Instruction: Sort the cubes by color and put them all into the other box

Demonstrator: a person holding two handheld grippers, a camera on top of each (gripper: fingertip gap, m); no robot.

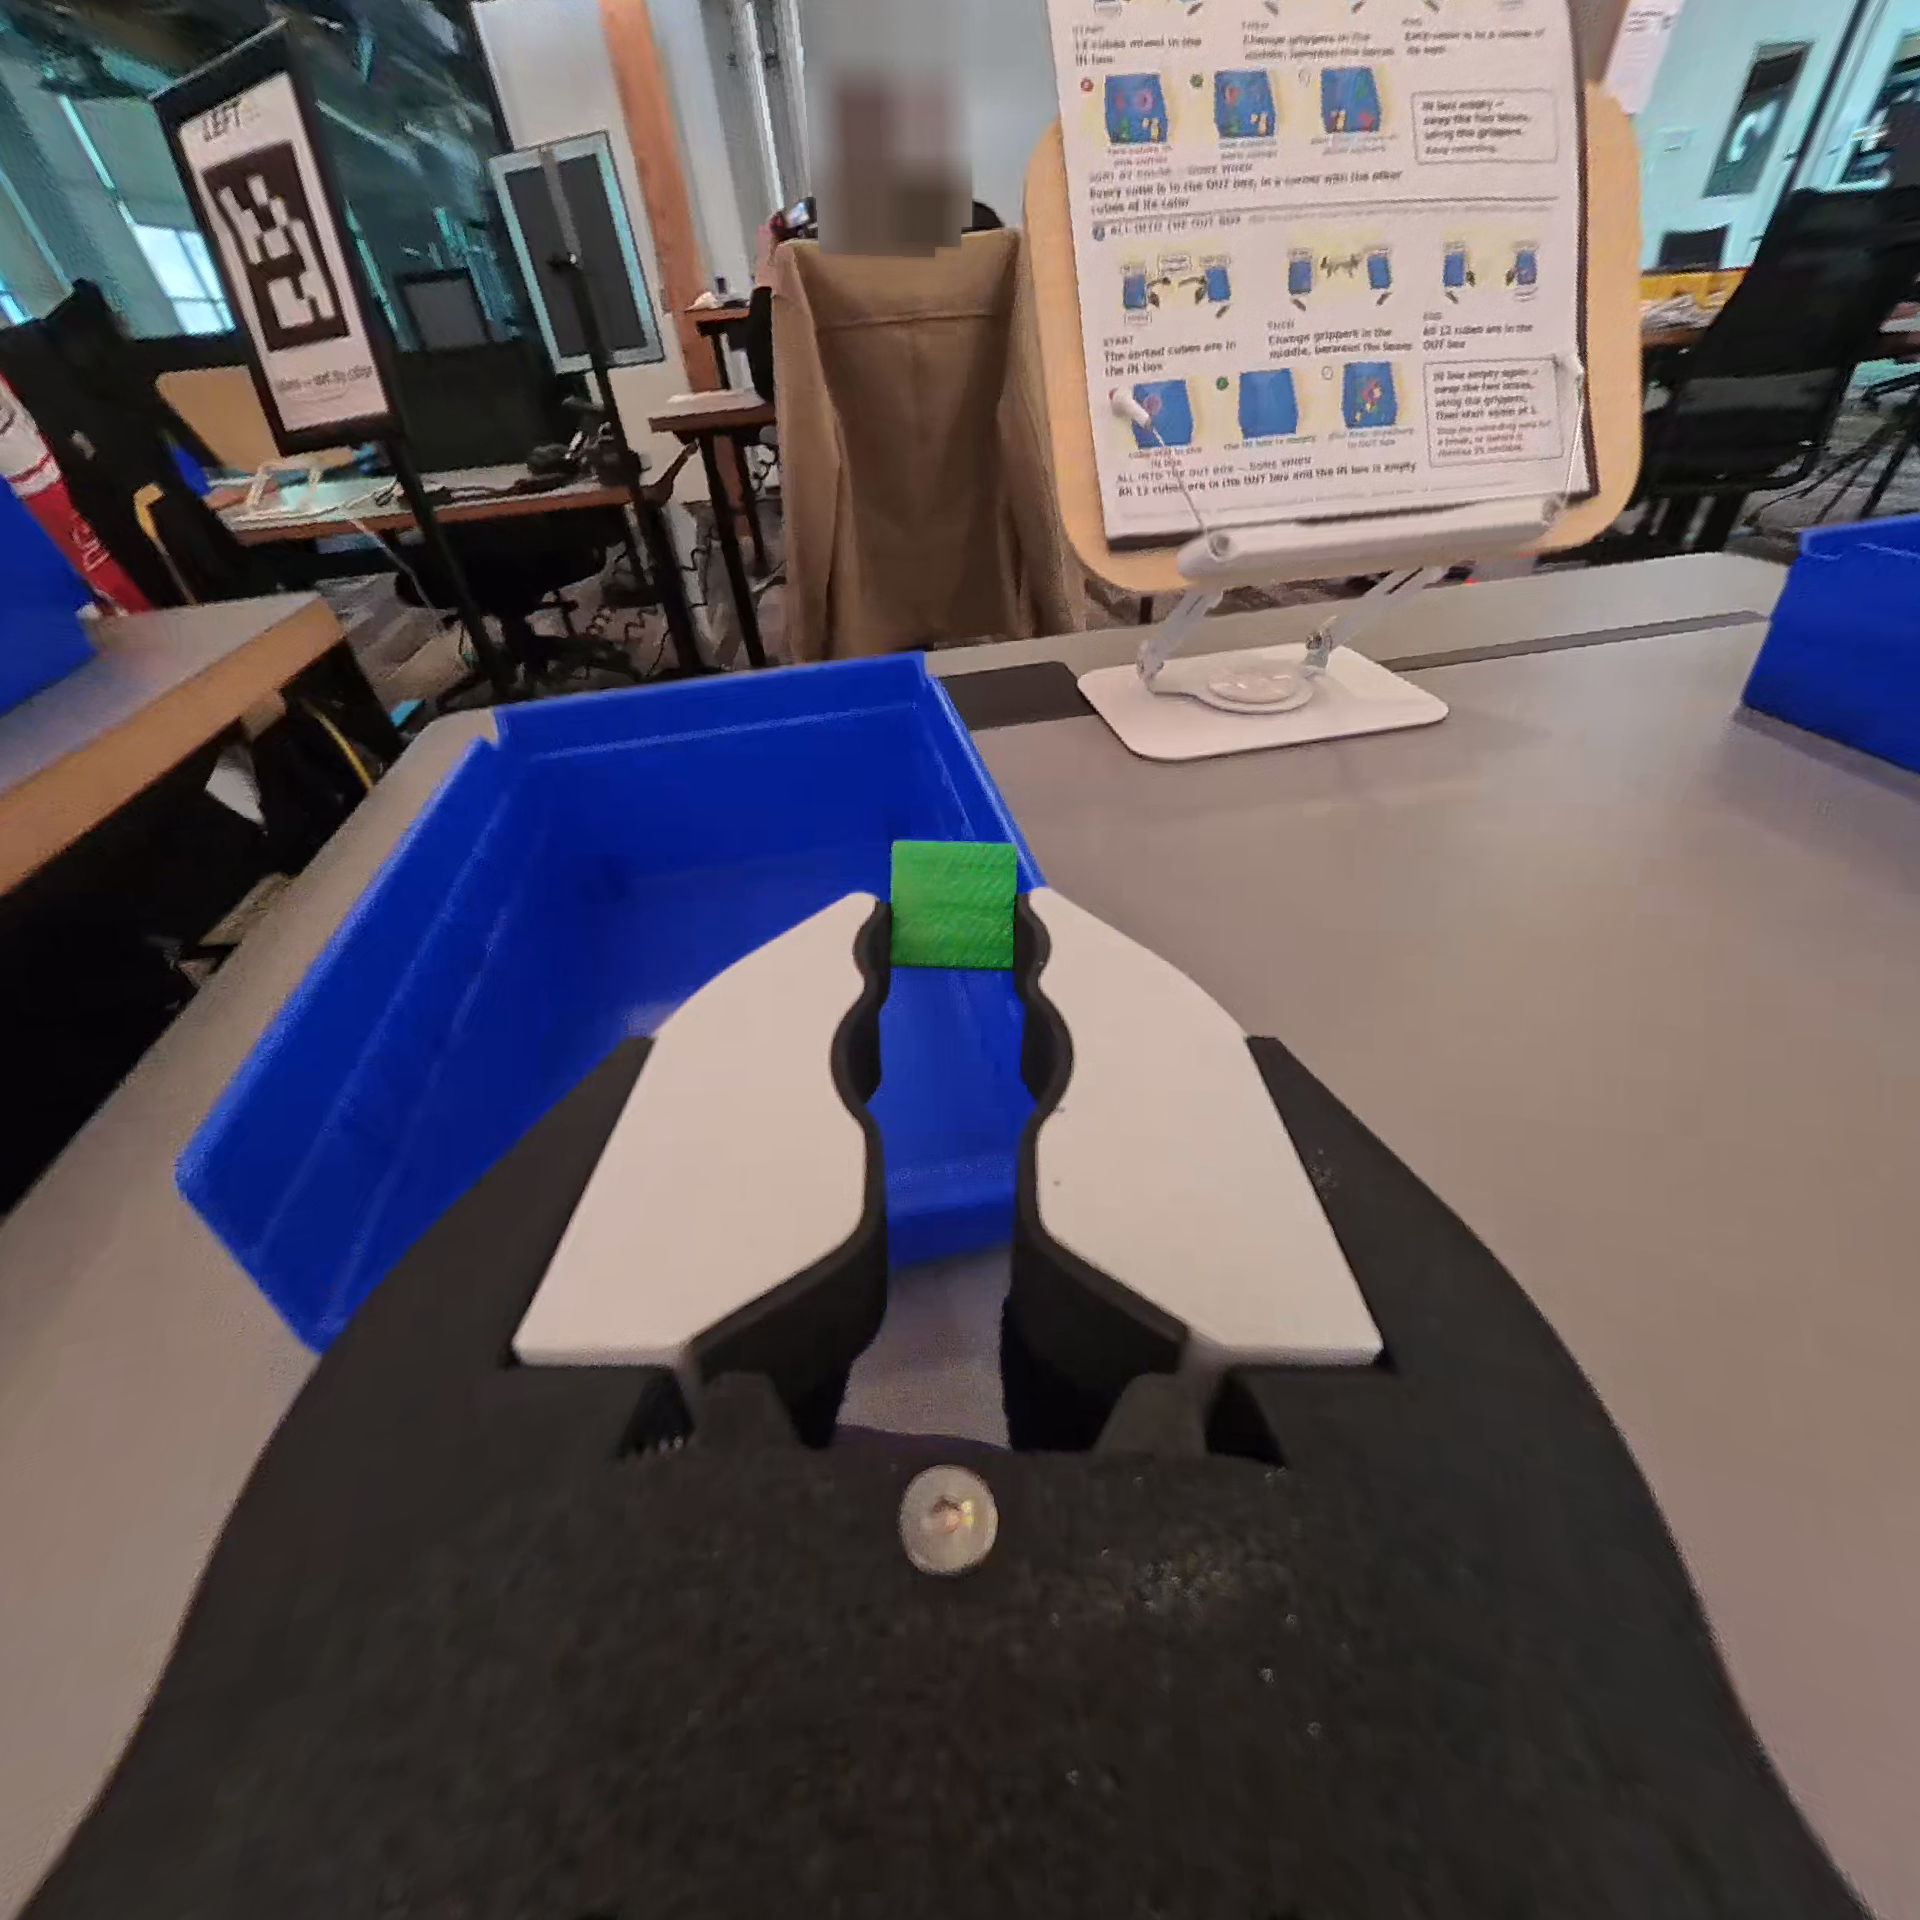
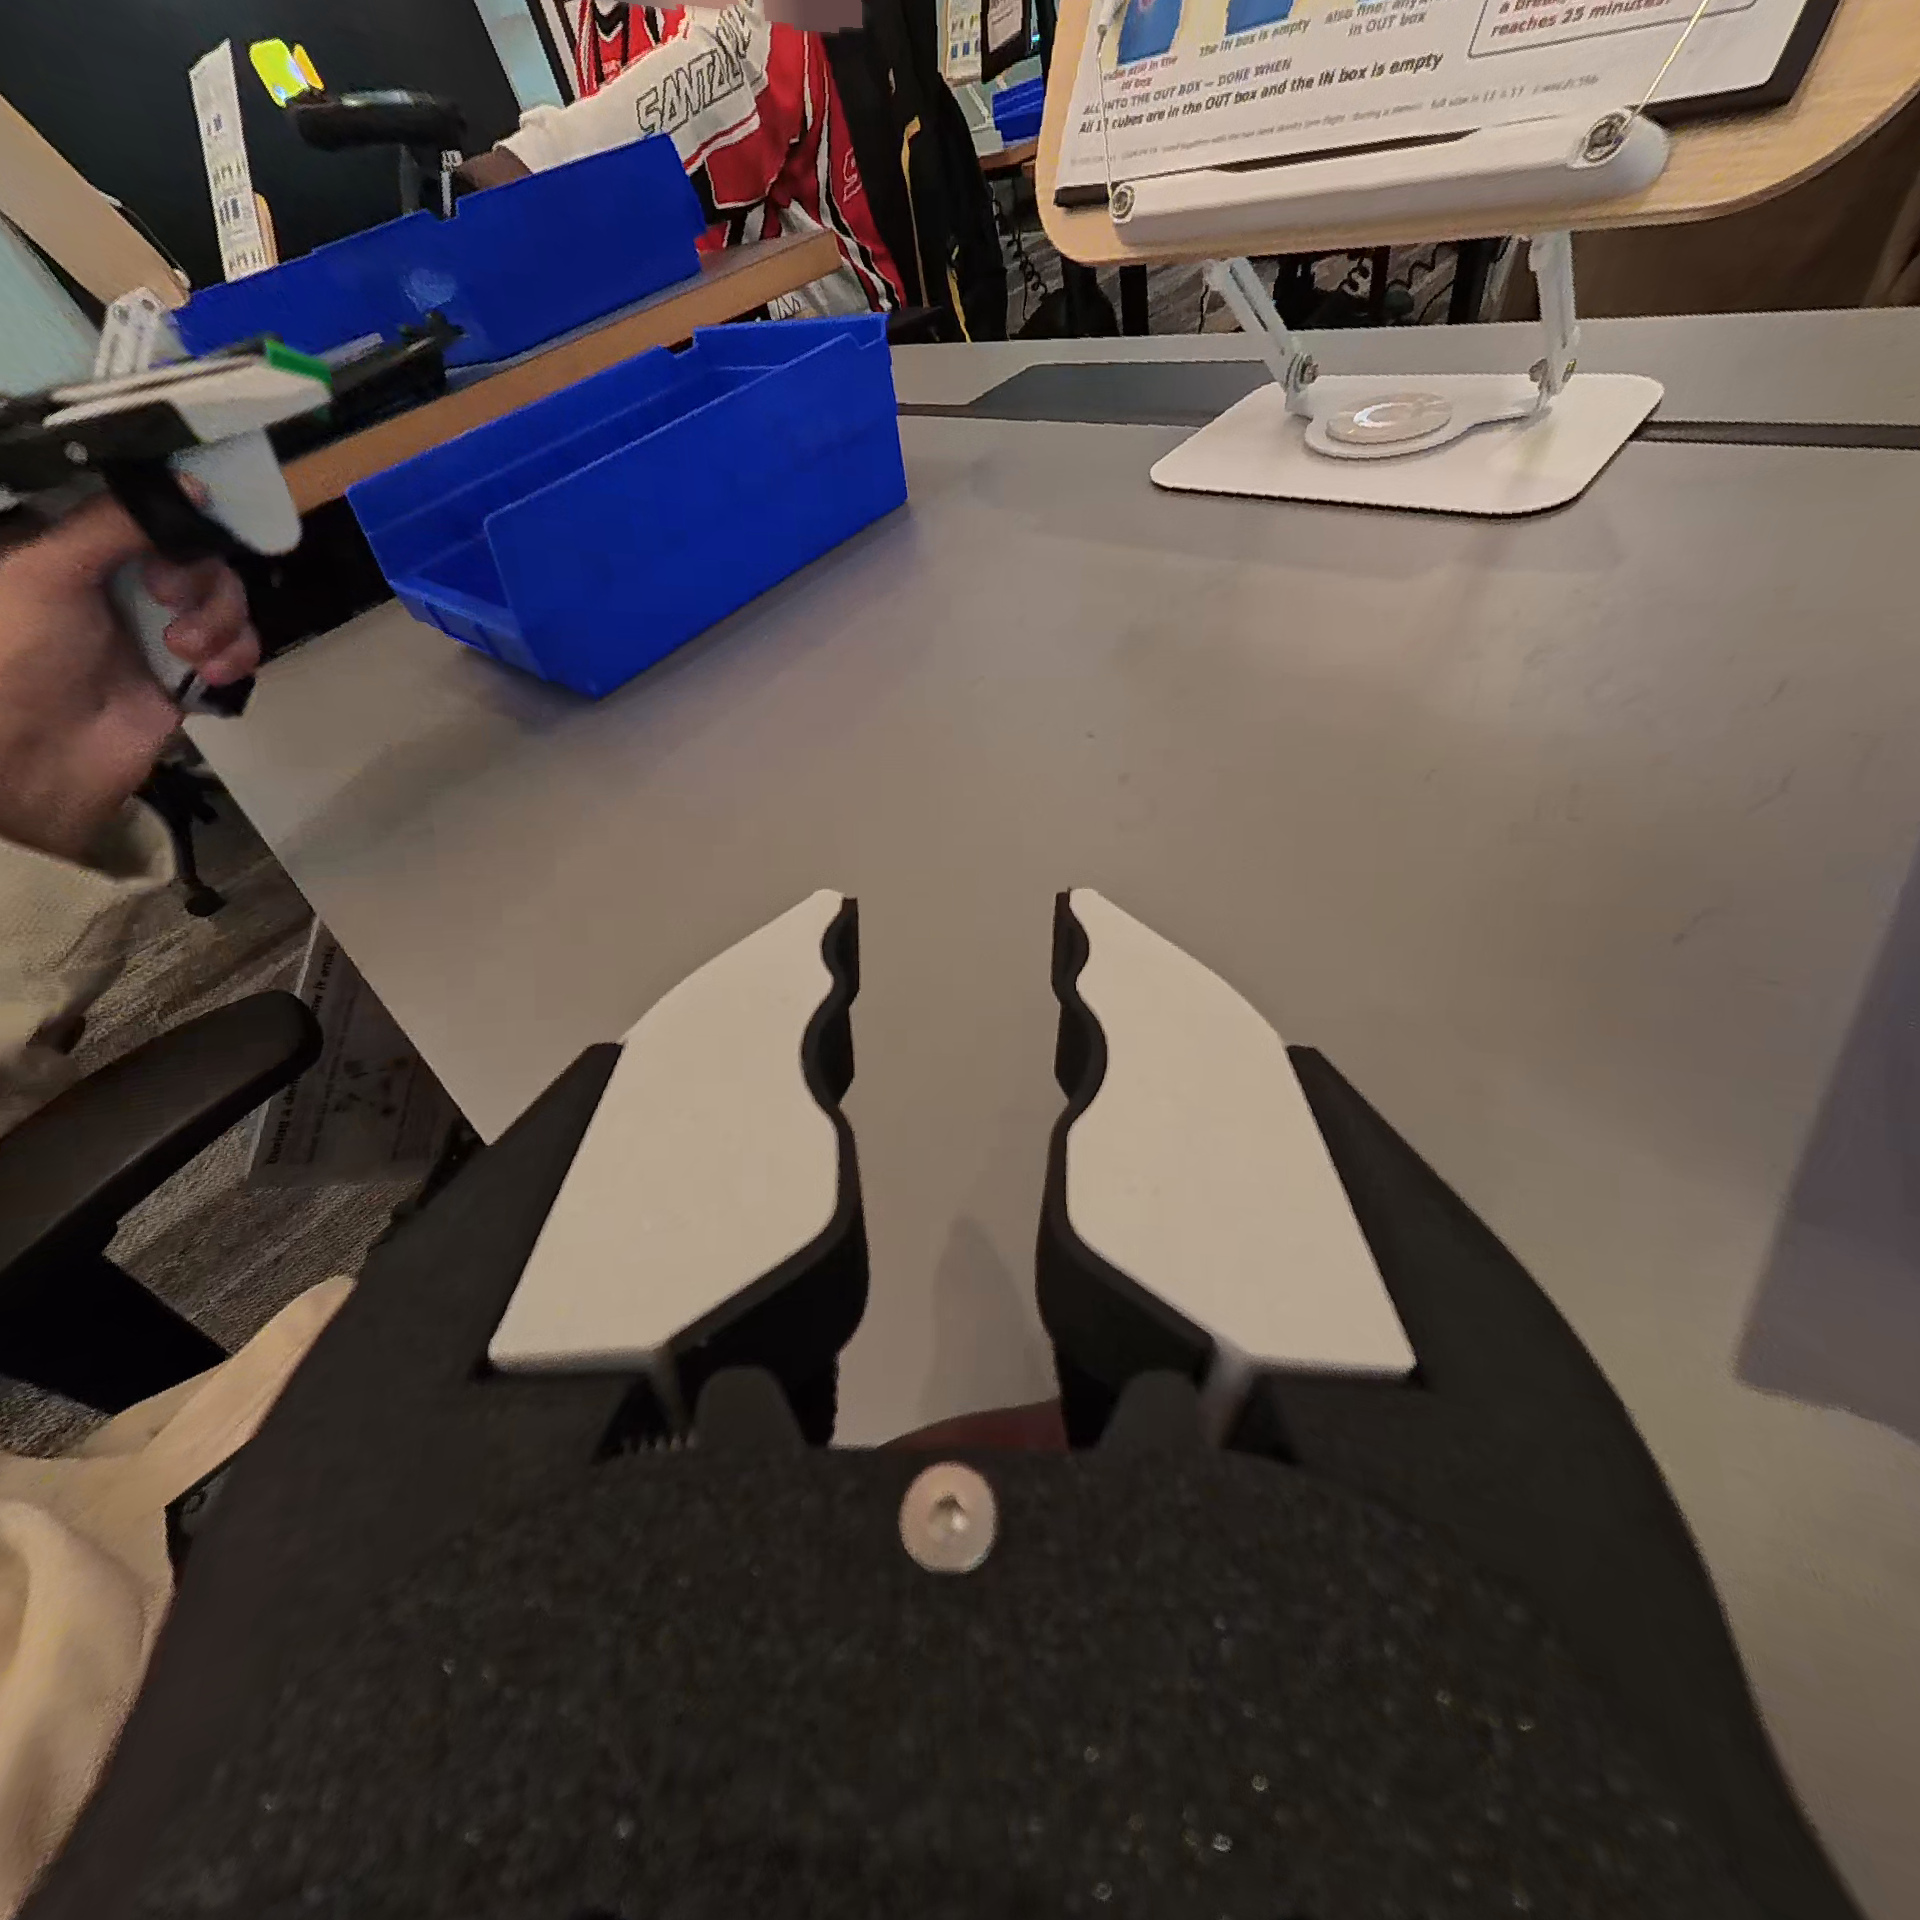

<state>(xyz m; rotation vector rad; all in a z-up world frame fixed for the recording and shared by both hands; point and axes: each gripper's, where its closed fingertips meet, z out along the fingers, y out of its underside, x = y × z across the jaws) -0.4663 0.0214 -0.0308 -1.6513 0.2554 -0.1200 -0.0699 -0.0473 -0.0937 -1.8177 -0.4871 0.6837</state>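
- Green cube (image 1: 953,902) pinched at the very tips of the left gripper (image 1: 953,920), clear of the black pads further back, likely so it drops cleanly on release
- Carried above the blue box (image 1: 436,935), over the right-hand side near the front wall; no other cubes visible on the bare floor showing, so probably an early drop, and placed toward 1 side to leave room for other colours
- Same grip seen from the right wrist view: left gripper (image 2: 296,364) held level by a hand (image 2: 94,665), cube's green edge (image 2: 298,358) at its tip, raised above the box (image 2: 665,499)
- Right gripper (image 2: 956,914) parted, nothing between its 2 fingers, hovering over bare grey table (image 2: 1351,779), apparently parked clear of the drop
- Second blue box (image 1: 1849,644) at the far right edge, contents hidden
- White stand with instruction sheet (image 1: 1320,260) set behind, facing the person
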